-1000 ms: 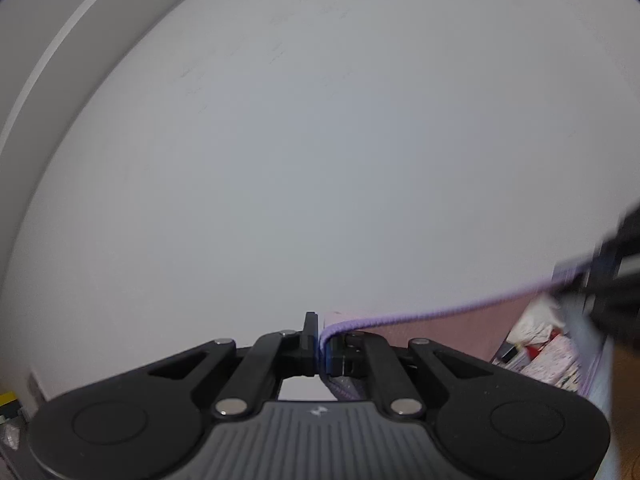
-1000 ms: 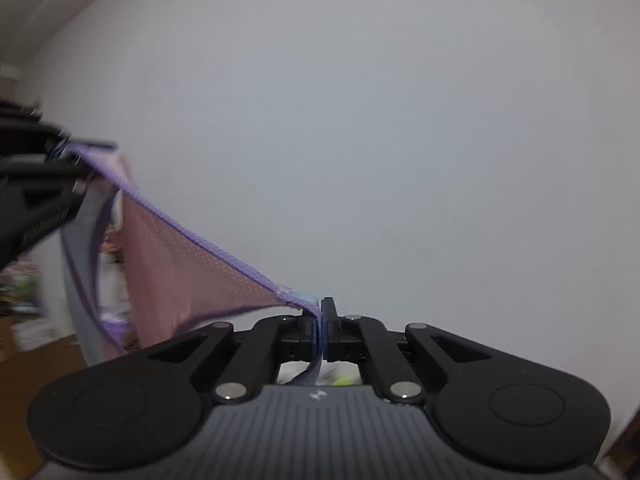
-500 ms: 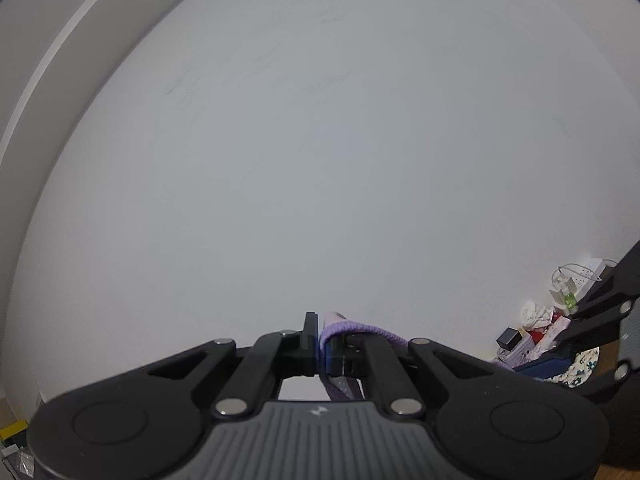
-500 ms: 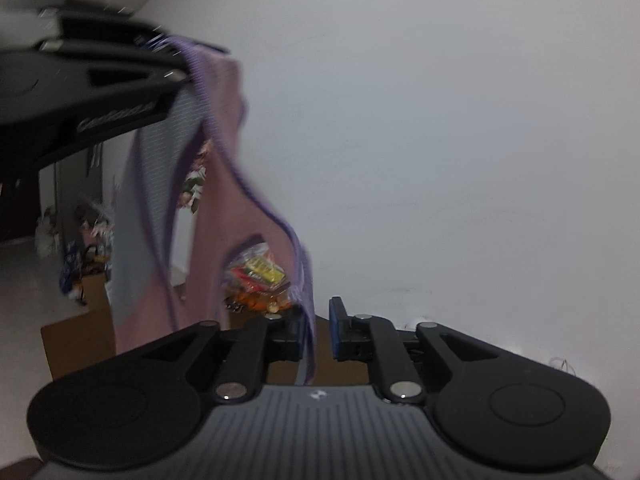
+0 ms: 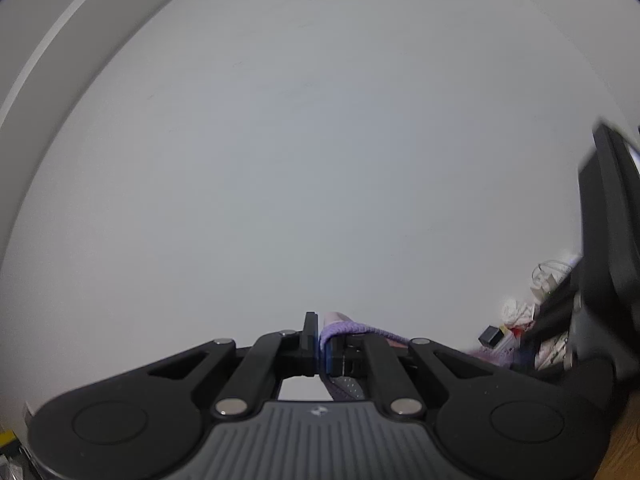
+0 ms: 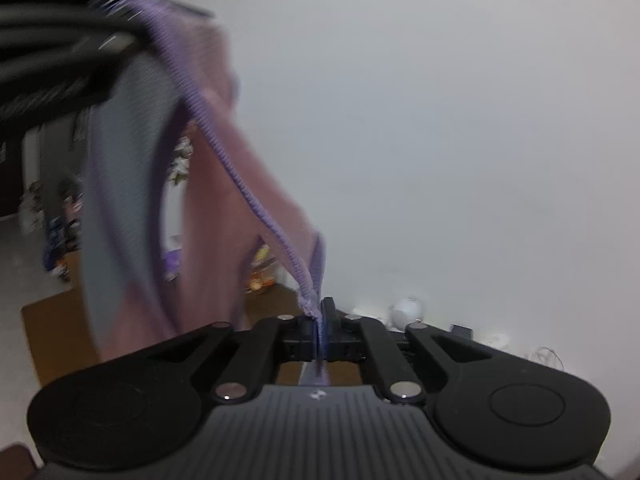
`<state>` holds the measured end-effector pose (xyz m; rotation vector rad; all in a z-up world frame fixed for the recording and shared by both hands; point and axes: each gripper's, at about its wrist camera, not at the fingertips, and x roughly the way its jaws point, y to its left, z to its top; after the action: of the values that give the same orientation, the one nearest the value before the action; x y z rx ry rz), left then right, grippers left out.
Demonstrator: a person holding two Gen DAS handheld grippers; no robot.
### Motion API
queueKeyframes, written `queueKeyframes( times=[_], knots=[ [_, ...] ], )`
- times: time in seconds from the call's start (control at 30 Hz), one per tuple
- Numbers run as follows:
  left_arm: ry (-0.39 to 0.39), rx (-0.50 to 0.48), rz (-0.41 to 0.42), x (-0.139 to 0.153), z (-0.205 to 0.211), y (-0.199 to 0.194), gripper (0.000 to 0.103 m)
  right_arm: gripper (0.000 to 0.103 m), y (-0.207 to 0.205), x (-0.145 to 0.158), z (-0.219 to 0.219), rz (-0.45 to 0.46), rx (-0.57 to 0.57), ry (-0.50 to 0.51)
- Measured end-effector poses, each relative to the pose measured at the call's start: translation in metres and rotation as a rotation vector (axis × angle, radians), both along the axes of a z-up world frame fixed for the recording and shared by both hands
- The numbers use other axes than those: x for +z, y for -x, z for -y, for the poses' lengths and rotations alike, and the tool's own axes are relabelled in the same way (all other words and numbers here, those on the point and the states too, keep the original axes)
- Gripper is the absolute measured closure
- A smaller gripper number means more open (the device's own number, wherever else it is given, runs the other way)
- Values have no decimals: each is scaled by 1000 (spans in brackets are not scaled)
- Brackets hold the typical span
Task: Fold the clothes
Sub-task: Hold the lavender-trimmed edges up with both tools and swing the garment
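The white wall (image 5: 320, 160) fills both views. Only the right wrist view shows the pink garment (image 6: 224, 184) hanging at 10 o'clock. The right gripper (image 6: 320, 320) has just closed on its purple hem; the left gripper (image 5: 319, 340) pinches another edge.

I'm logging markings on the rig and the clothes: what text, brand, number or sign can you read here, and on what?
No readable words or numbers.
Left gripper, own view: small pale emblem on its ribbed grey body, no letters.
Right gripper, own view: the same emblem.
Left gripper's black body at top left of the right view: pale lettering, too blurred.
Pink garment: no print visible.
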<state>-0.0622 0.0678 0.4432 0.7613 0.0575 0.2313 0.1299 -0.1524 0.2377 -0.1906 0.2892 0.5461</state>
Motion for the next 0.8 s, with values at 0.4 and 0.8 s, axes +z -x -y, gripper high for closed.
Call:
queueKeyframes(
  times=[0.4,0.8],
  knots=[
    [60,75,5,16,-36,-11,94,102,25,74,39,255,-308,-100],
    [157,116,-60,38,-27,0,69,102,-48,77,-45,333,-407,-122]
  ],
)
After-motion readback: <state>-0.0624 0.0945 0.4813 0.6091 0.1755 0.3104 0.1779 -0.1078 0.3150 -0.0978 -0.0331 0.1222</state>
